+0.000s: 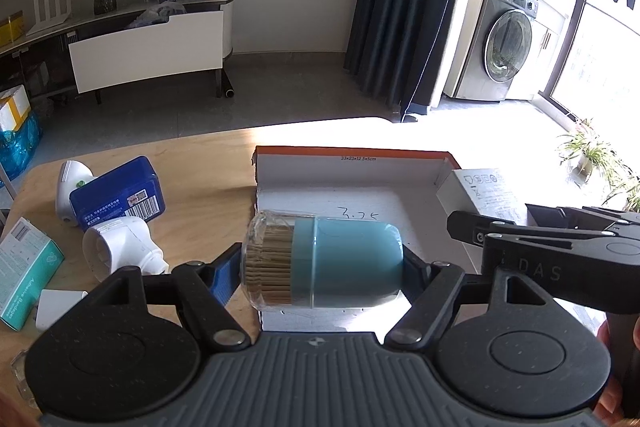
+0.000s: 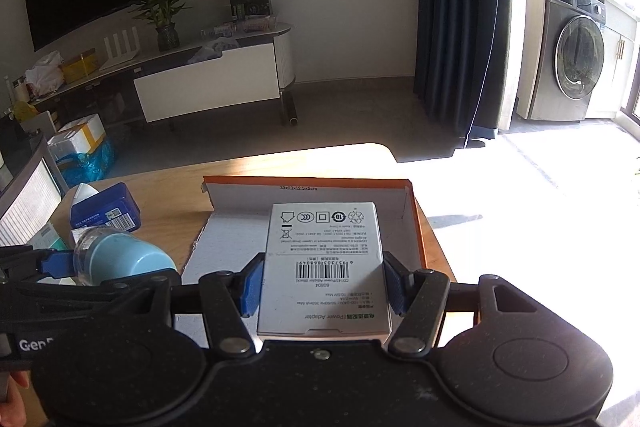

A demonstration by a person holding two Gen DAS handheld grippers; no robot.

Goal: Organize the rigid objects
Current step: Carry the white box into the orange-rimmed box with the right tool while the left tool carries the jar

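My left gripper [image 1: 320, 269] is shut on a light blue toothpick holder [image 1: 332, 261], held sideways with its clear, toothpick-filled end to the left, above the left part of an open orange-edged cardboard box [image 1: 352, 155]. My right gripper [image 2: 324, 285] is shut on a white power adapter box [image 2: 324, 267], barcode label up, above the same cardboard box [image 2: 308, 183]. The adapter box shows at the right in the left wrist view [image 1: 480, 195]. The toothpick holder shows at the left in the right wrist view [image 2: 124, 259].
On the wooden table [image 1: 192, 167] left of the box lie a blue tin [image 1: 118, 193], two white plastic devices [image 1: 124, 247], a teal bandage box [image 1: 24, 267] and a small white block [image 1: 56, 309]. The table's far edge lies just behind the cardboard box.
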